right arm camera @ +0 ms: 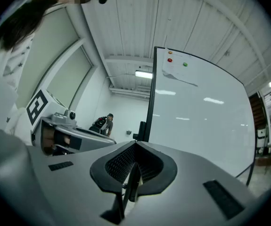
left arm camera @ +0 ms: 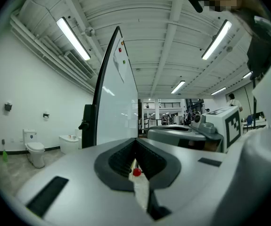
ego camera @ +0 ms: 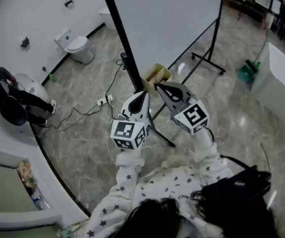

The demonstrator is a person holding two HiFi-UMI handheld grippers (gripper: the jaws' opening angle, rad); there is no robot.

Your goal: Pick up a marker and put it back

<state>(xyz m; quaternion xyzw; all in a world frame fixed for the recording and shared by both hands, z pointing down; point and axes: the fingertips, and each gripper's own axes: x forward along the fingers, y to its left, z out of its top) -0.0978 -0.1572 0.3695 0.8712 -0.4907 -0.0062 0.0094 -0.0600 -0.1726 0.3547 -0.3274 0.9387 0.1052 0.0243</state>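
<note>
The whiteboard stands straight ahead of both grippers. Its black side post slants down right in front of them, and its foot bar juts out on the far side. Left of the board there is walking room on the marble floor, crossed by a power strip and its cable. The left gripper is clenched on the marker, white with a red end, close to the board's post. The right gripper, just beside it, is closed tight and holds nothing.

Both the left gripper and right gripper are grey shells, each with a white cube of black square markers. The sleeves are white with little dark stars all over, fwiw.
</note>
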